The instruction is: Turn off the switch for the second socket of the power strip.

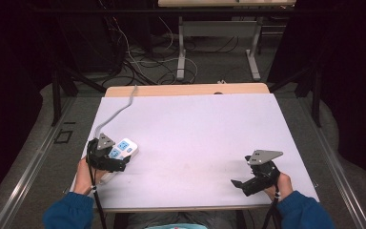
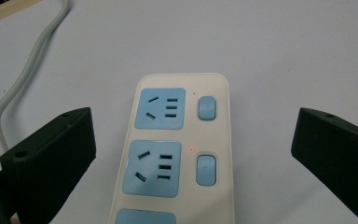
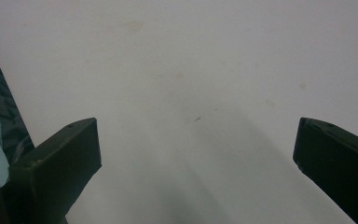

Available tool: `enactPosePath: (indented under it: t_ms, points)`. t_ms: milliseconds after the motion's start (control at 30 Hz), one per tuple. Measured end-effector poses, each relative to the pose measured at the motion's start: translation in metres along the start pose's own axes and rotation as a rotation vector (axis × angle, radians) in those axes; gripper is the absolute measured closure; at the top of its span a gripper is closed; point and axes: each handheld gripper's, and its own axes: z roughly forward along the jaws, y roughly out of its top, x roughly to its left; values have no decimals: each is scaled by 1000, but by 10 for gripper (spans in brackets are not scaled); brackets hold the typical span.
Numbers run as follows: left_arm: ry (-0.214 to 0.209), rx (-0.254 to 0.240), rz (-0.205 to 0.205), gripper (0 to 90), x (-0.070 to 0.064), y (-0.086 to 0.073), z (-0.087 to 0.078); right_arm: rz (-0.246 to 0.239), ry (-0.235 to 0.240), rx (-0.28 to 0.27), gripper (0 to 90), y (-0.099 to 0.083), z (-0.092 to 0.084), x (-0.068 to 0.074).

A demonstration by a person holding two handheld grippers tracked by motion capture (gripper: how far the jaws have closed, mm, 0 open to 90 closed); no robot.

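Sleeves of blue fabric [image 1: 69,212] enter at the near edge of the high view, one on each forearm, each hand holding a black two-jaw gripper. Right gripper [image 1: 238,183], with a grey three-cornered plate on top, sits low over the near right part of the white-covered table [image 1: 195,129]; its jaws stand wide apart and hold nothing, and in the right gripper view only bare white surface with faint marks lies between them. Left gripper [image 1: 119,160], also bearing a grey plate, sits at the near left of the table directly over the near end of a white rectangular plastic power strip [image 1: 124,149] with light-blue socket faces. In the left gripper view the left gripper [image 2: 193,154] has its jaws spread wide on either side of the power strip [image 2: 177,149], clear of its sides and gripping nothing. Two blue sockets are fully visible, each with a blue push switch to its right; a third socket is cut off at the bottom edge. A small red light [image 2: 191,150] glows beside the middle socket. A grey cord [image 1: 119,110] runs from the strip toward the far left table edge, where a strip of bare wood [image 1: 186,89] is exposed. Beyond stand metal table legs [image 1: 181,47] and loose cables on the floor [image 1: 143,62].
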Motion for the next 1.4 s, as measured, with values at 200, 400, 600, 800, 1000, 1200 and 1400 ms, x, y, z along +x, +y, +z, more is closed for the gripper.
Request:
enactPosePath:
  t_ms: [200,400,600,800,1000,1200,1400]
  points:
    - [0,28,4,4,2,0,4,0,-2,-2,3,0,1,0]
    - [16,25,-4,224,3,-3,4,-4,5,12,3,0,1,0]
    - [-11,19,0,533,4,-4,2,-7,3,13,4,0,1,1]
    - [-28,2,-4,709,5,-7,-2,-1,-5,11,7,0,1,1]
    - [-49,-14,-8,852,6,-8,-3,-7,0,16,7,0,1,1]
    - [-66,-18,-3,900,5,-9,-5,-7,-3,14,7,0,1,1]
    - [-82,1,0,900,5,-9,-5,-12,-4,16,7,0,2,1]
